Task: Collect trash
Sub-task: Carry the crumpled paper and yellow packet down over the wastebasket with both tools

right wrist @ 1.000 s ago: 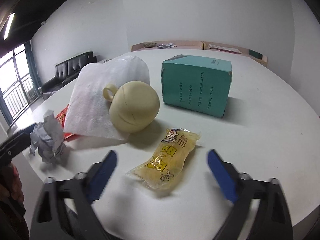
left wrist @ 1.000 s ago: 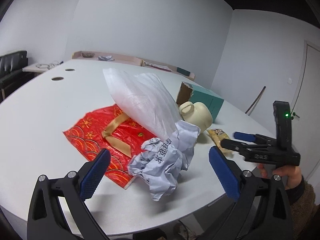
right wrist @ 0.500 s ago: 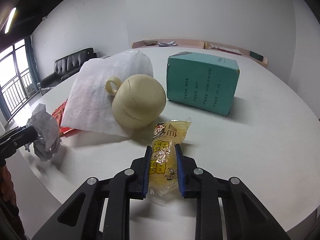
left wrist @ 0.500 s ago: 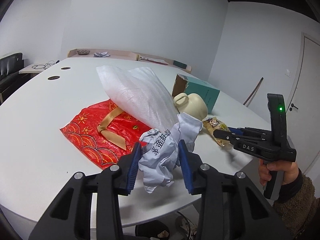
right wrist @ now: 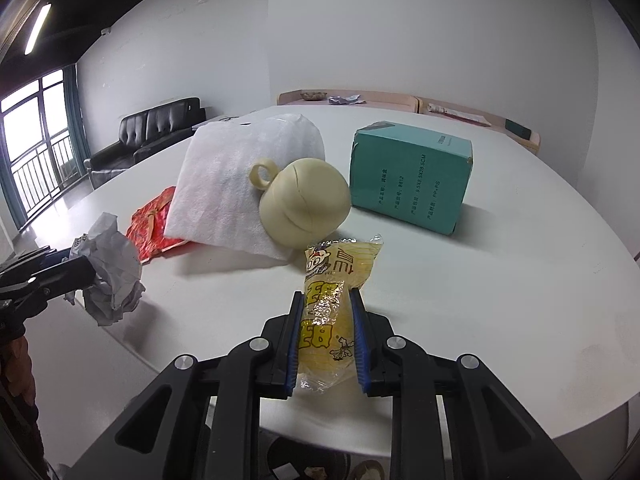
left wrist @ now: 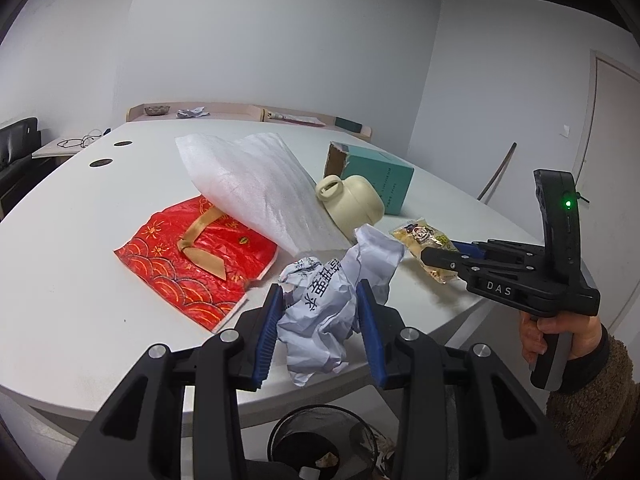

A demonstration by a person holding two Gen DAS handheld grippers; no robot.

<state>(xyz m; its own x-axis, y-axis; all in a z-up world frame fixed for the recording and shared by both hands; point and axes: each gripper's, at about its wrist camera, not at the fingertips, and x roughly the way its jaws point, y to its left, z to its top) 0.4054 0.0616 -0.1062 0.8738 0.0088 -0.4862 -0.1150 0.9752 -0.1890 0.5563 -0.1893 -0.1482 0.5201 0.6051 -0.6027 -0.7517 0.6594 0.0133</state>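
With my left gripper (left wrist: 318,328) clenching crumpled paper (left wrist: 328,304) and right gripper (right wrist: 326,336) the snack packet (right wrist: 332,300), binning remains; wastebasket (left wrist: 320,440) at 6 o'clock.

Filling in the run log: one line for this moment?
left gripper: shut on crumpled paper | right gripper: shut on yellow snack packet | wastebasket: below table edge | phase: both grasped, not binned

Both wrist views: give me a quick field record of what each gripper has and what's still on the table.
left gripper: shut on crumpled paper
right gripper: shut on yellow snack packet
both: jaws have just been closing
still on table: red gift bag, white foam sheet, cream pot, teal box
bin: on the floor below the table edge, under the left gripper
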